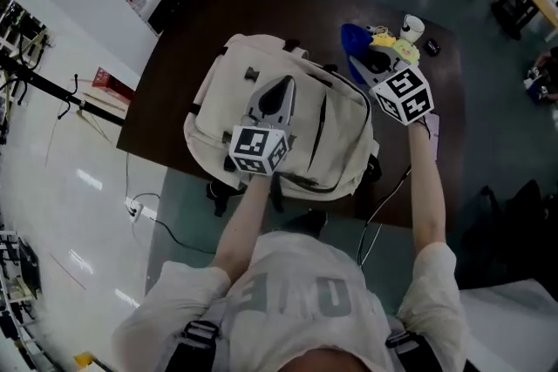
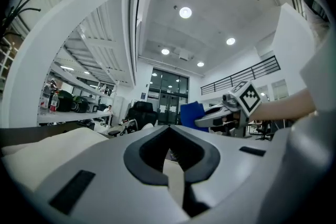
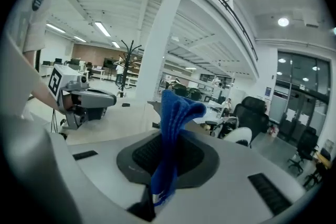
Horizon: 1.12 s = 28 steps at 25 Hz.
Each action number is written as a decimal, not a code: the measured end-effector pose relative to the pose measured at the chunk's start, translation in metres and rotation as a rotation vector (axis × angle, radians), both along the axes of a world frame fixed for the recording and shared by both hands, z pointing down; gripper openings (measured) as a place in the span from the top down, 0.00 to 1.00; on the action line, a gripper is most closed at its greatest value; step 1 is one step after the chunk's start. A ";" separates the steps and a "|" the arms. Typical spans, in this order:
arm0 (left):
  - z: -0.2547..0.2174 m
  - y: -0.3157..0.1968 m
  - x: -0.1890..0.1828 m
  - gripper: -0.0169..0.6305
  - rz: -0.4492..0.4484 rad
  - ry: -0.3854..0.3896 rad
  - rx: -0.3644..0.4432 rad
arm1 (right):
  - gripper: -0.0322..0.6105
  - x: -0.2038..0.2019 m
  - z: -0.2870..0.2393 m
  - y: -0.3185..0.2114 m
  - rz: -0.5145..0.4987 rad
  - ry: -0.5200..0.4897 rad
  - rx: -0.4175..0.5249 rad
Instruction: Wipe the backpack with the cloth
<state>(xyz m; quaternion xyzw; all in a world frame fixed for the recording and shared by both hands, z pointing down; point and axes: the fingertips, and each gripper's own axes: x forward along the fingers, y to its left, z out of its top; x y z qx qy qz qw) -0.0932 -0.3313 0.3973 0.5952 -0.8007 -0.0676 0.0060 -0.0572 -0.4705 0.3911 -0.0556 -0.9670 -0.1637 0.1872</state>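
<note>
One cream backpack is lying flat on the counter. The right tool is pinching one blue cloth upright. The left tool is hovering closed, empty.

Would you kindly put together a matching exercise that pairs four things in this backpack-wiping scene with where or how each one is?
Things:
1. backpack
2. blue cloth
3. left gripper
4. white cup

Places or states:
A. clamped in the jaws of the right gripper
B. lying on the dark table
C. over the backpack, jaws together
D. standing near the table's far edge, beyond the right gripper

Pairs: 1-B, 2-A, 3-C, 4-D
</note>
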 end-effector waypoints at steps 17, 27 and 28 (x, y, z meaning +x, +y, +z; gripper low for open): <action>0.014 -0.063 -0.072 0.97 -0.083 0.148 -0.063 | 0.88 -0.221 0.101 0.029 -0.784 0.185 0.030; 0.024 -0.069 -0.069 0.97 -0.097 0.079 -0.138 | 0.89 -0.209 0.154 0.073 -1.111 0.345 0.134; 0.025 -0.069 -0.069 0.97 -0.102 0.080 -0.139 | 0.89 -0.205 0.155 0.071 -1.122 0.348 0.145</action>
